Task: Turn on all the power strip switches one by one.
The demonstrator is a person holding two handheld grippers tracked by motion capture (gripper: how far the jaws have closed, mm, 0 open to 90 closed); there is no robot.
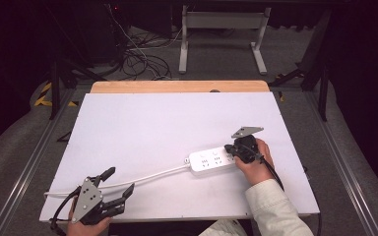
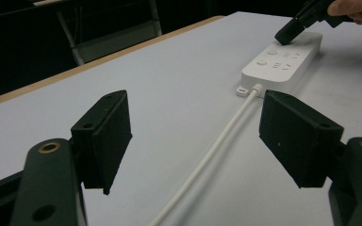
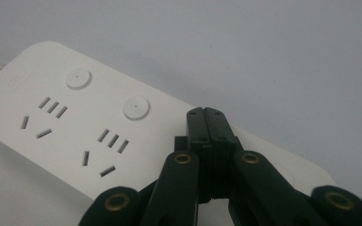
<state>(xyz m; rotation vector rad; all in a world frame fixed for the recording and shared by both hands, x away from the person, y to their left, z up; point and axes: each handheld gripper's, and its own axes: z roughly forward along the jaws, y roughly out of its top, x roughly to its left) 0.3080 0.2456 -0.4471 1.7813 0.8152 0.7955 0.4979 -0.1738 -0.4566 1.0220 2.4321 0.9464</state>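
Power strip [image 1: 211,161], white, lies on the white counter [image 1: 152,123] right of centre. Right claw [image 3: 210,113], jaws fully closed and empty, presses its tip on the strip's top. Left claw [image 1: 119,183], wide open, straddles the strip's white cord [image 2: 217,146] near the front edge.

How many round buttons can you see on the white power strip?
2 show on the power strip: one button near the cord end, another button beside the right gripper. The shut gripper may hide a third.
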